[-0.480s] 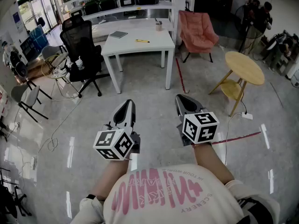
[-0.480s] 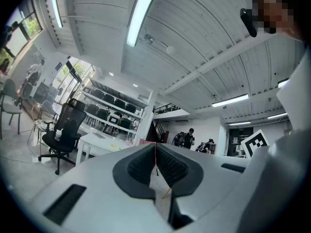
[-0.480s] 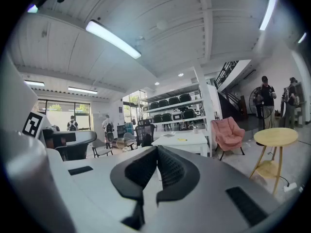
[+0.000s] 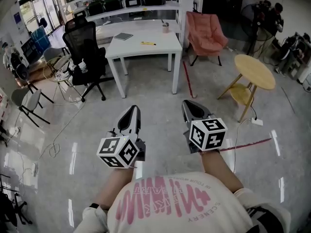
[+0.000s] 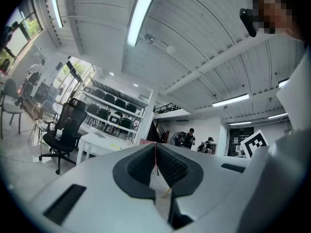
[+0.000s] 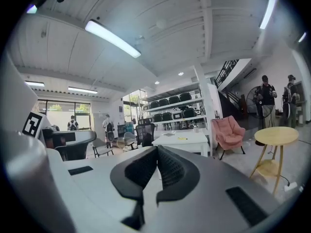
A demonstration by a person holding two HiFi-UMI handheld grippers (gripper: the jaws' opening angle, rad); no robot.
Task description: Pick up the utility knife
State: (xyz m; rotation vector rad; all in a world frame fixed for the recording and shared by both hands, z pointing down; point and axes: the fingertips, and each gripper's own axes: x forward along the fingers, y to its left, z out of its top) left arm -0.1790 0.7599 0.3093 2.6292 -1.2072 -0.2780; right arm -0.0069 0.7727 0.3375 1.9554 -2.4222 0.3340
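A yellow utility knife (image 4: 147,43) lies on the white table (image 4: 160,45) far ahead across the room; it shows as a small yellow streak (image 6: 182,138) on the table (image 6: 187,141) in the right gripper view. My left gripper (image 4: 133,108) is held level over the floor, jaws shut with nothing between them (image 5: 155,148). My right gripper (image 4: 189,104) hangs beside it, tips together and empty (image 6: 156,149). Both are well short of the table.
A black office chair (image 4: 82,47) stands left of the table, a pink armchair (image 4: 206,30) right of it. A round wooden side table (image 4: 252,72) stands at the right. A notebook (image 4: 123,36) and a cup (image 4: 165,27) rest on the table. Shelves line the back wall. People stand at far right.
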